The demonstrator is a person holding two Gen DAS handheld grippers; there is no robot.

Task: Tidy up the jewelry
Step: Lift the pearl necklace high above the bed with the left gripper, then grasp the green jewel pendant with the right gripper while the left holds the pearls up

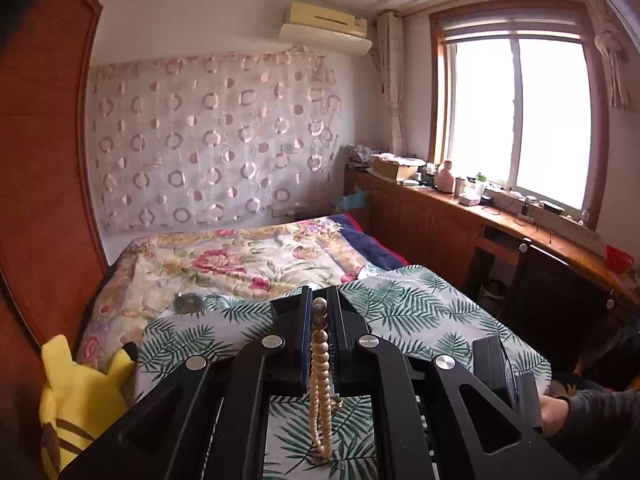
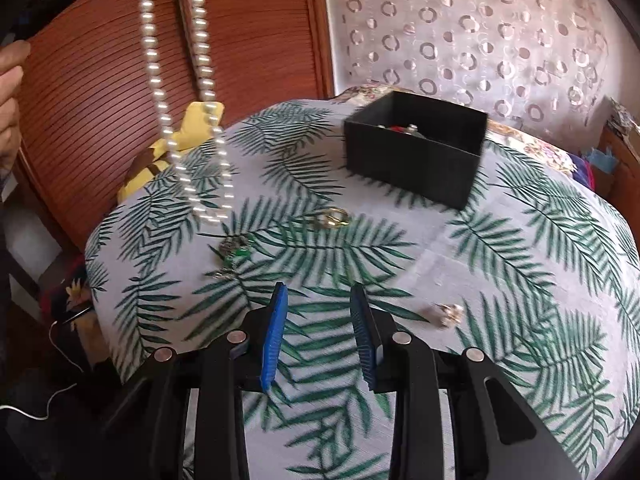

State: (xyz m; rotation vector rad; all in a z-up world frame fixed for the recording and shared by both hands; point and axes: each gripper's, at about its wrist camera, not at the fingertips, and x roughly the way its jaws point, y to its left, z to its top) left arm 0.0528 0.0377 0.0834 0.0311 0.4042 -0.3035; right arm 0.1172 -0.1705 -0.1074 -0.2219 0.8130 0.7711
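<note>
Clamped between the pads of the left claw (image 1: 319, 312) is a bead necklace (image 1: 320, 376), whose loop hangs down behind the tips, clear of the bed. In the right wrist view the same necklace is seen dangling above the left edge of the leaf-print sheet (image 2: 520, 280). Right claw (image 2: 320, 332) is held with its blue pads apart and nothing between them, above the near part of the sheet. A black box (image 2: 416, 152) is set toward the far edge of the sheet, open at the top, with small red and metallic pieces inside that cannot be told apart. A gold ring (image 2: 332, 218), a green-stoned cluster (image 2: 236, 250) and a pale earring (image 2: 450, 314) are scattered on the sheet. A floral quilt (image 1: 240, 260) is spread beyond, and a yellow plush toy (image 1: 80, 396) is wedged beside the wooden wardrobe (image 1: 44, 160). A window (image 1: 516, 120) is seen above a cluttered wooden ledge (image 1: 500, 216).
</note>
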